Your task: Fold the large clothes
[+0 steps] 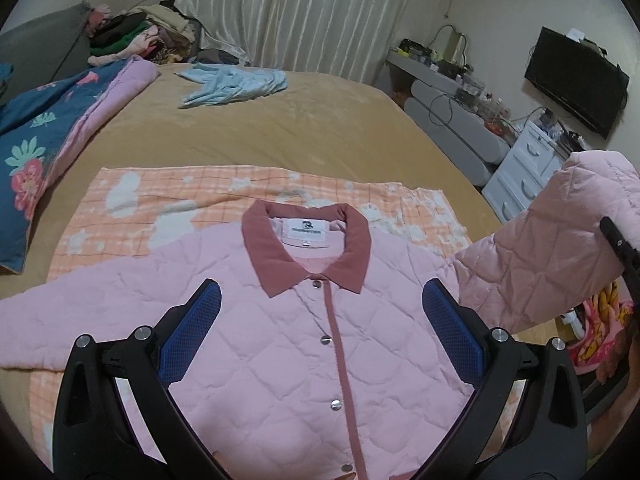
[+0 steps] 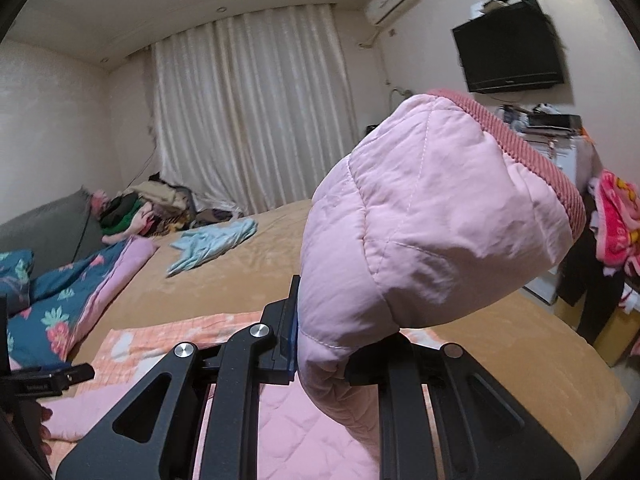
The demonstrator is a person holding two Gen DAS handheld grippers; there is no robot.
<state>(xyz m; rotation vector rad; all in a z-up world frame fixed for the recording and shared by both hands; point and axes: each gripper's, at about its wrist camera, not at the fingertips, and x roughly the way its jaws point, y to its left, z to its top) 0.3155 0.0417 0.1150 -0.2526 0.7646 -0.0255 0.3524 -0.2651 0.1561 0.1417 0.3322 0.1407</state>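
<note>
A pink quilted jacket [image 1: 280, 340] with a dark pink collar [image 1: 276, 256] lies front up, snapped closed, on an orange checked blanket [image 1: 180, 200]. My left gripper [image 1: 320, 300] hovers open over the jacket's chest, and its blue pads [image 1: 192, 332] hold nothing. The jacket's sleeve [image 1: 540, 248] is raised off the bed at the right. My right gripper [image 2: 320, 352] is shut on this sleeve [image 2: 420, 220], which bulges above the jaws with its ribbed cuff [image 2: 532, 152] on top. The sleeve hides the right gripper's fingertips.
The blanket lies on a tan bed [image 1: 280, 132]. A light blue garment [image 1: 236, 84] is farther back, a floral quilt [image 1: 48, 140] at the left, a clothes pile [image 1: 136, 36] in the far corner. White drawers [image 1: 528, 168] and a TV [image 1: 576, 80] stand to the right.
</note>
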